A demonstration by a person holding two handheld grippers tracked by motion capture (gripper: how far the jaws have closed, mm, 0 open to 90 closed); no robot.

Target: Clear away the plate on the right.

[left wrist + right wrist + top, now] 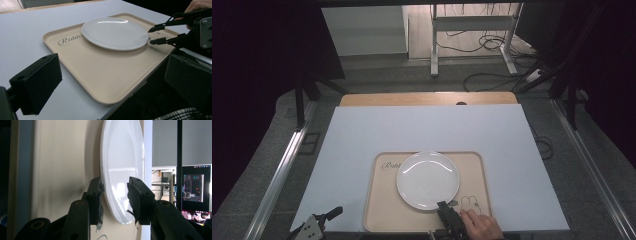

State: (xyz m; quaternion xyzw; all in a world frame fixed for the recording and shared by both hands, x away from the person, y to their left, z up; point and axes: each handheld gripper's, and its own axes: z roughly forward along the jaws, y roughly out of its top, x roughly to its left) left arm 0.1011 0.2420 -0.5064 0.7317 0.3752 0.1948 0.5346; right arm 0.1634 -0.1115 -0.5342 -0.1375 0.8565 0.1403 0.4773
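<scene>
A white plate [427, 180] lies on a beige tray [380, 207] printed with "Rabbit" near the table's front edge. My right gripper [443, 205], held by a hand [482, 227], reaches the plate's near rim. In the right gripper view the right gripper [115, 191] is open, one jaw on each side of the plate [122, 157] rim. The left gripper view shows the right gripper [153, 35] straddling the edge of the plate [115, 32]. My left gripper [332, 215] sits off the tray's front-left corner. The left gripper [112, 82] is wide open and holds nothing, over the tray [100, 75].
The tray rests on a pale blue-white board [427, 125] over a wooden table [427, 98]. Metal rails [277, 175] run along both sides. A desk frame [472, 30] and cables lie on the floor beyond. A lit monitor [193, 187] stands far off.
</scene>
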